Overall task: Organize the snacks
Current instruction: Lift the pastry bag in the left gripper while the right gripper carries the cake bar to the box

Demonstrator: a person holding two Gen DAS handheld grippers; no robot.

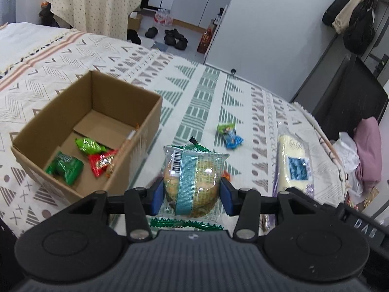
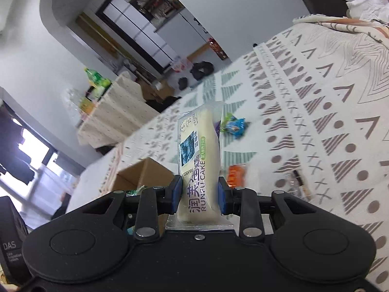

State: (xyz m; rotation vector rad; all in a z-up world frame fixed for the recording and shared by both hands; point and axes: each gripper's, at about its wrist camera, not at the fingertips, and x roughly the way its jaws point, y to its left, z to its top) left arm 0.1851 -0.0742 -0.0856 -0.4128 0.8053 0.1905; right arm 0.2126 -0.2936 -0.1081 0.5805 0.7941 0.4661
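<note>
My left gripper is shut on a clear-wrapped round pastry with a blue band, held above the patterned bedspread just right of an open cardboard box. The box holds two green packets and a red packet. My right gripper is shut on a pale cream Runfu cake bar, held upright; the bar also shows in the left wrist view. A small green and blue packet lies loose on the bed, also seen in the right wrist view.
An orange packet and a clear wrapped item lie on the bedspread by the right gripper. The box corner sits left of it. A draped table and shoes are beyond the bed.
</note>
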